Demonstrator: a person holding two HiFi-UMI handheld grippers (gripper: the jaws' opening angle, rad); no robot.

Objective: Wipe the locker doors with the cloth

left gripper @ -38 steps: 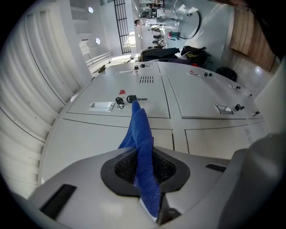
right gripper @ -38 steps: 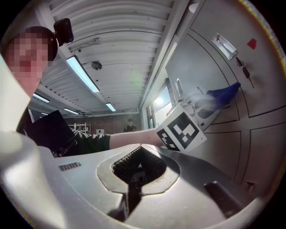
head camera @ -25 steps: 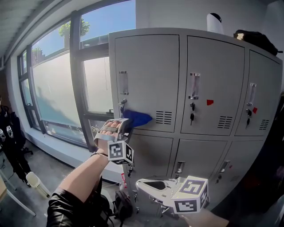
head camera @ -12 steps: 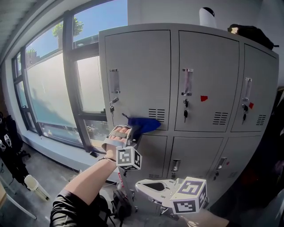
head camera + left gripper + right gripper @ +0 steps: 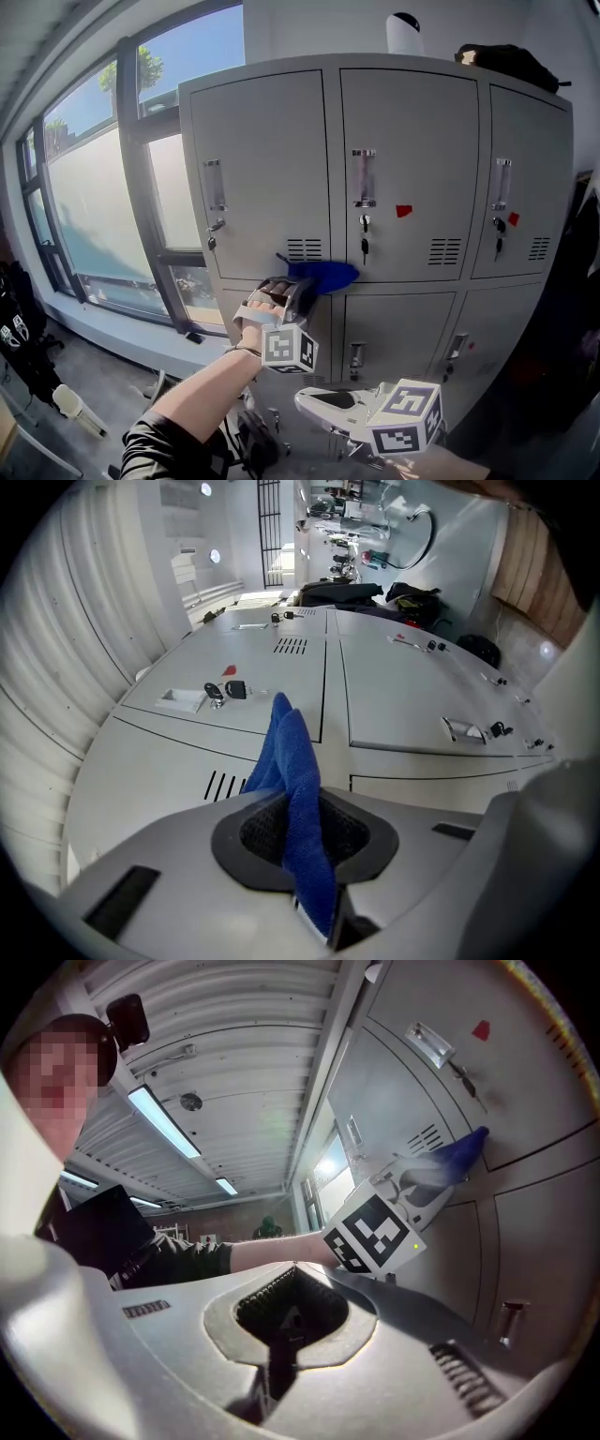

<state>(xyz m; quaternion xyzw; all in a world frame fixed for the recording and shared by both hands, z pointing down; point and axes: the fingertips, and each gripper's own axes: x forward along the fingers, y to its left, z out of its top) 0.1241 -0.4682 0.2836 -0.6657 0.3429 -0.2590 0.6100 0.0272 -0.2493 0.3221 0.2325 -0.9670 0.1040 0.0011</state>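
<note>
A bank of grey locker doors faces me, an upper row above a lower row. My left gripper is shut on a blue cloth, which lies against the bottom edge of the upper doors, at the seam between the left and middle ones. In the left gripper view the blue cloth stands folded between the jaws of the left gripper, in front of the locker doors. My right gripper hangs low in front of the lower doors, shut and empty. The right gripper looks up at the blue cloth.
Tall windows fill the wall left of the lockers. A white object and a black bag sit on top. Keys hang in the locks. Dark bags lie on the floor below my left arm.
The left gripper has carried the cloth rightward and slightly down along the upper left door to the seam with the middle door. The right gripper has stayed low.
</note>
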